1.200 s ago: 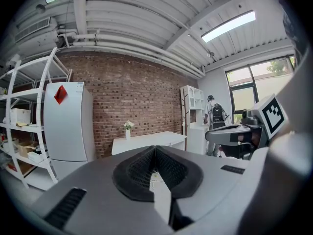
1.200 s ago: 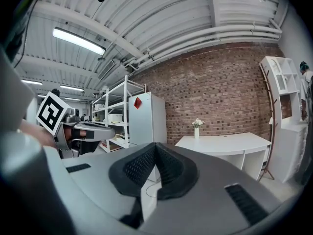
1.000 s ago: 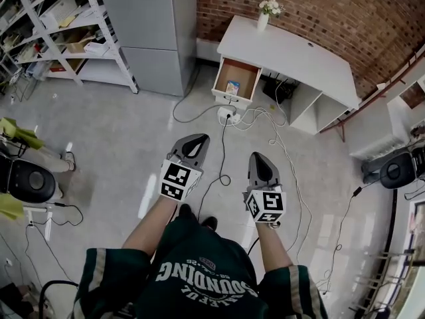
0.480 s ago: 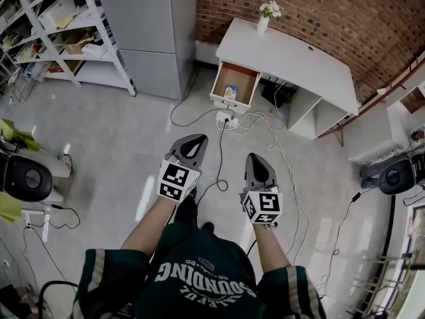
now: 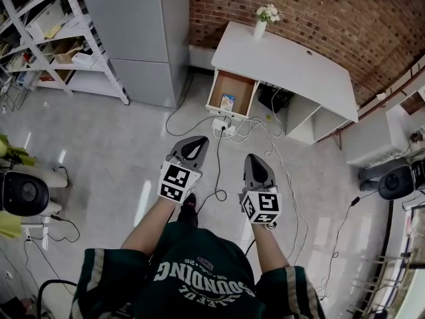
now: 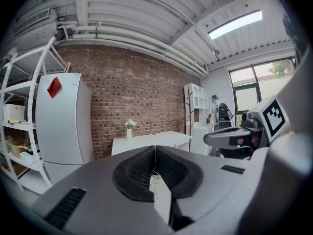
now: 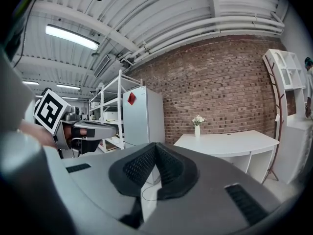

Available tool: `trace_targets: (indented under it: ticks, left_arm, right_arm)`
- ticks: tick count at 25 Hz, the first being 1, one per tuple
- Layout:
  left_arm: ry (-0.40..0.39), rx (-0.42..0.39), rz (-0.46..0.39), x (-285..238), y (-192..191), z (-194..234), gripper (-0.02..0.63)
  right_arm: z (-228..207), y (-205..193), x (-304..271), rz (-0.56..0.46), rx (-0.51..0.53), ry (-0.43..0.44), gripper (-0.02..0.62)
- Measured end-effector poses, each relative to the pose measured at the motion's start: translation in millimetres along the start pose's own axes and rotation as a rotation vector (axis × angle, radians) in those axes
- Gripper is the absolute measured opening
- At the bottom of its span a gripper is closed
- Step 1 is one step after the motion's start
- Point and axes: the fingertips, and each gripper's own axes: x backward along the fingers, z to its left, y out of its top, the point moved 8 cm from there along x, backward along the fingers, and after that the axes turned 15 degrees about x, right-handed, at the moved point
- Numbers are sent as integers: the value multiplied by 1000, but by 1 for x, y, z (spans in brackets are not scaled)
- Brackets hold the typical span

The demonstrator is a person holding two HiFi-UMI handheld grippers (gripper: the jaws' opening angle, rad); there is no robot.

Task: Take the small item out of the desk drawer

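Note:
In the head view a white desk [image 5: 285, 58] stands against the brick wall, and its wooden drawer [image 5: 219, 95] is pulled out. A small blue and yellow item [image 5: 228, 102] lies inside the drawer. My left gripper [image 5: 194, 143] and right gripper [image 5: 255, 161] hang side by side over the floor, well short of the desk. Both are shut with nothing between the jaws. The desk also shows in the left gripper view [image 6: 151, 141] and the right gripper view [image 7: 230, 143]; the left gripper [image 6: 155, 148] and the right gripper [image 7: 156, 145] each have their jaw tips touching.
A power strip [image 5: 223, 123] and loose cables [image 5: 279, 158] lie on the floor between me and the desk. A grey cabinet [image 5: 143, 38] and white shelving [image 5: 46, 38] stand left. A vase of flowers [image 5: 263, 17] sits on the desk. A black speaker [image 5: 392, 181] is at the right.
The desk and open drawer have drawn a little nearer and shifted left in the head view as I step forward. Both grippers keep their pose, shut.

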Motion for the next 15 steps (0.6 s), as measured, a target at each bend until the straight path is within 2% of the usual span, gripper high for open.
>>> trace_targets:
  ticks: [7,15]
  left_arm:
    - [-26,7,10,-31,22,50,18]
    - [-59,5,17,-58,29,94,18]
  right_arm:
    - [2,13,-57,17,-7,-20,25]
    - [12,20,-107,22,15,-33,23]
